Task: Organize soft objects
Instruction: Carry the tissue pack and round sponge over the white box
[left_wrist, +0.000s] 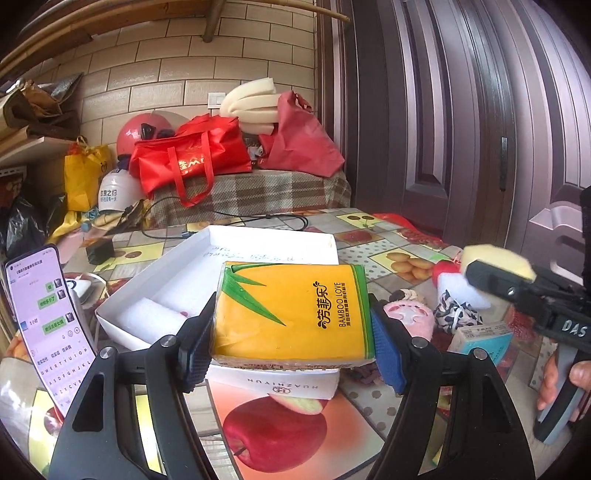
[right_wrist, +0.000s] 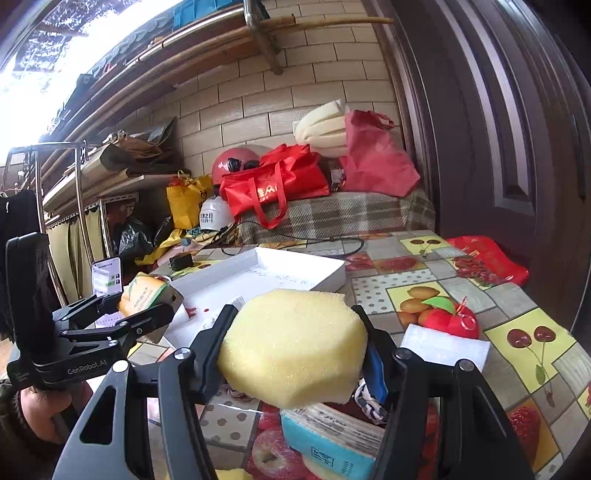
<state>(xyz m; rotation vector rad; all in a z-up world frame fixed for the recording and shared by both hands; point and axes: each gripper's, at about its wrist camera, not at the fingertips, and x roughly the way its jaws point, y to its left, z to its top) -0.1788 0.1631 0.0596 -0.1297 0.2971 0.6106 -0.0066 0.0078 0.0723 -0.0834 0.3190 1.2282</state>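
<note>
My left gripper (left_wrist: 291, 328) is shut on a yellow tissue pack (left_wrist: 291, 310) and holds it over the near edge of a white box (left_wrist: 273, 240); a white foam block (left_wrist: 147, 317) lies inside the box. The left gripper also shows in the right wrist view (right_wrist: 147, 306), at the left with the pack (right_wrist: 146, 291). My right gripper (right_wrist: 299, 347) is shut on a yellow sponge (right_wrist: 291, 347), held above the table to the right of the box (right_wrist: 306, 269). The sponge shows at the right of the left wrist view (left_wrist: 498, 260).
On the fruit-print tablecloth (right_wrist: 517, 314) lie a red apple toy (right_wrist: 450, 321), a white foam piece (right_wrist: 443, 349), a blue tissue pack (right_wrist: 332, 439), a pink plush (left_wrist: 410, 317) and a spotted cloth (left_wrist: 456, 312). A phone (left_wrist: 51, 325) stands at left. Red bags (left_wrist: 192, 155) sit behind.
</note>
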